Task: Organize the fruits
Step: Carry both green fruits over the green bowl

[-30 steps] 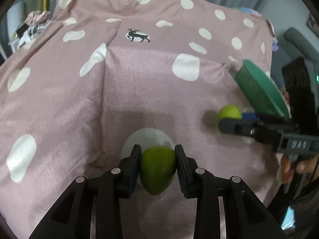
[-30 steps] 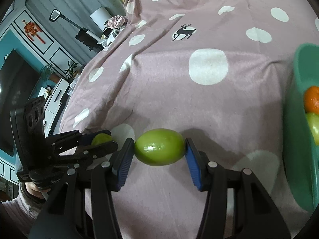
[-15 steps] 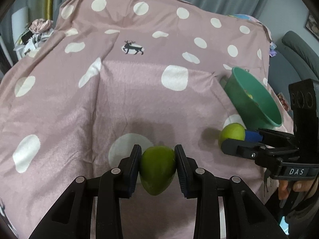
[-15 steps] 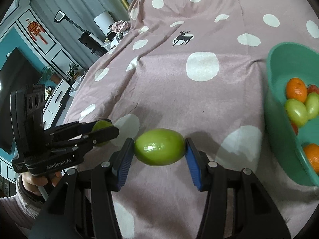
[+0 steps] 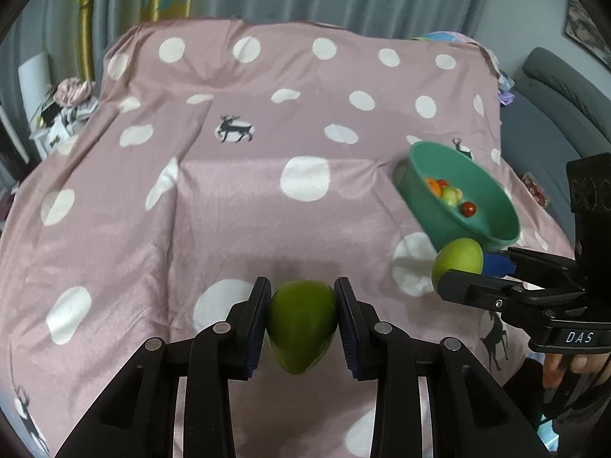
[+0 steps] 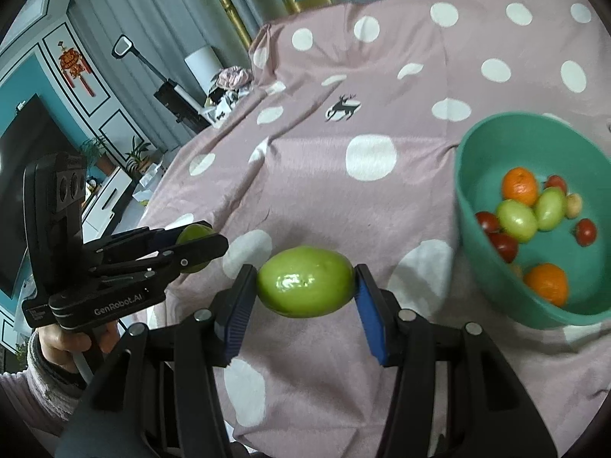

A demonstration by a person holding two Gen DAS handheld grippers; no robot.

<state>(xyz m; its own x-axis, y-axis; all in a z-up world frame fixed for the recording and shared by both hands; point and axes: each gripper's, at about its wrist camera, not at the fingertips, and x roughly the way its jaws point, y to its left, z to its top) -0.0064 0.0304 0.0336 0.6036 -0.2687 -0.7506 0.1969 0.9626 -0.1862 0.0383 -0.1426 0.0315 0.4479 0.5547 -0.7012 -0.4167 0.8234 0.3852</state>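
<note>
Since a second ago both my hands have risen and drawn back, so more of the pink cloth and the whole teal bowl have come into sight. My left gripper (image 5: pixel 301 316) has its jaws clamped on a dark green fruit (image 5: pixel 301 322), pointed end hanging down, pads pressing on both flanks, clear of the bed below. My right gripper (image 6: pixel 305 305) has its jaws closed on a lighter green fruit (image 6: pixel 304 281), held lengthwise between the blue pads, also off the cloth. From the left wrist view that lighter fruit (image 5: pixel 457 259) sits at about 3 o'clock of my own catch, just in front of the teal bowl (image 5: pixel 431 160). From the right wrist view the bowl (image 6: pixel 473 175) lies at about 2 o'clock of the held fruit, near but apart from it, resting on the bed. Inside it are two oranges (image 6: pixel 519 186), pale green fruits (image 6: pixel 516 219) and several small red ones (image 6: pixel 586 231). At 9 o'clock in the same view the left gripper (image 6: pixel 198 246) shows with its fruit between its fingers and my hand (image 6: pixel 65 343) on the grip. Under everything spreads the pink polka-dot bedspread (image 5: pixel 229 210) with a dark deer print (image 5: pixel 233 129) at 12 o'clock
</note>
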